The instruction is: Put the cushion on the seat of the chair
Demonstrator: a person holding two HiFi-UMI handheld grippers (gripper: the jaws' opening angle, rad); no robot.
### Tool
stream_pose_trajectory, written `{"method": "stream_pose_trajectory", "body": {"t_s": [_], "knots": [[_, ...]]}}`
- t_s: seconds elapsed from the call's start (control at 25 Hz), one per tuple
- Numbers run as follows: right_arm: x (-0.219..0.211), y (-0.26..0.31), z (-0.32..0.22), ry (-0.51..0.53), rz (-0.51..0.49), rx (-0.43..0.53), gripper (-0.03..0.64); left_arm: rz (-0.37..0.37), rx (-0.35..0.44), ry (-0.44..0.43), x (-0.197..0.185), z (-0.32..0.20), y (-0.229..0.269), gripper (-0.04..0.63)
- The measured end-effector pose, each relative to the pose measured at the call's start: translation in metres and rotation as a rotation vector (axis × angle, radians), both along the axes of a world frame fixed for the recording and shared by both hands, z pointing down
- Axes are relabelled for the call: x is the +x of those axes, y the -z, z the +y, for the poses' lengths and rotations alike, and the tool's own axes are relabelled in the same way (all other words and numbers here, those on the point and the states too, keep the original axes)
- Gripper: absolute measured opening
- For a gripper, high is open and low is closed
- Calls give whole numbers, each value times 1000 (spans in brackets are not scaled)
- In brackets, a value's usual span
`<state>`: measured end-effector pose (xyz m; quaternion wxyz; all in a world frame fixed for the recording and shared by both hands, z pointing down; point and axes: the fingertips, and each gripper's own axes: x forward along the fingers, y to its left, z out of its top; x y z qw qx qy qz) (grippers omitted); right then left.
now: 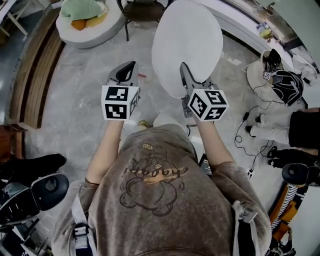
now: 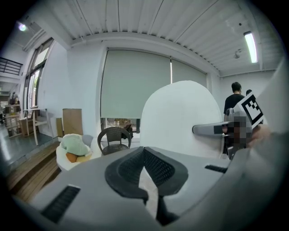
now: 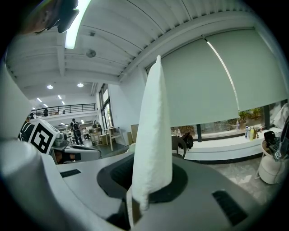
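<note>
Your right gripper [image 1: 185, 75] is clamped on the near rim of the cushion [image 1: 187, 45], so the cushion stands upright on its edge and rises from the jaws toward the far side of the scene. The pads pinch only a narrow strip of fabric at the bottom, and the rest of the disc stands free above them. Your left gripper [image 2: 144, 151] is level with it on the left, just beside the cushion but not touching it. Its jaws are closed tip to tip with nothing between them.

The cushion is plain white, round to slightly oval, smooth and flat (from along the right jaws it shows edge-on as a thin tapering blade). From the left it shows its full pale face, with no pattern or seam that you could make out.

The cushion hangs in the air over the grey floor [image 1: 85, 100], well apart from the dark round-backed chair [image 1: 142, 10], which stands farther off and a little to the left.
</note>
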<state>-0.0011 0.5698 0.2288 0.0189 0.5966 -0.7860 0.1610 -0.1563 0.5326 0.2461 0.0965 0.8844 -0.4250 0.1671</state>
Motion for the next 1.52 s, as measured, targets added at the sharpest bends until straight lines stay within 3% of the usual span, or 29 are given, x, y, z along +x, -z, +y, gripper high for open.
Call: {"method": "stream_pose_trajectory", "body": {"t_s": [0.48, 0.96, 1.52], "knots": [[8, -11, -35, -45, -22, 0, 66, 7, -23, 4, -8, -46, -14, 6], [30, -22, -85, -50, -46, -6, 66, 4, -43, -6, 12, -100, -26, 6], [63, -22, -178, -10, -77, -38, 66, -25, -79, 3, 50, -183, -24, 6]]}}
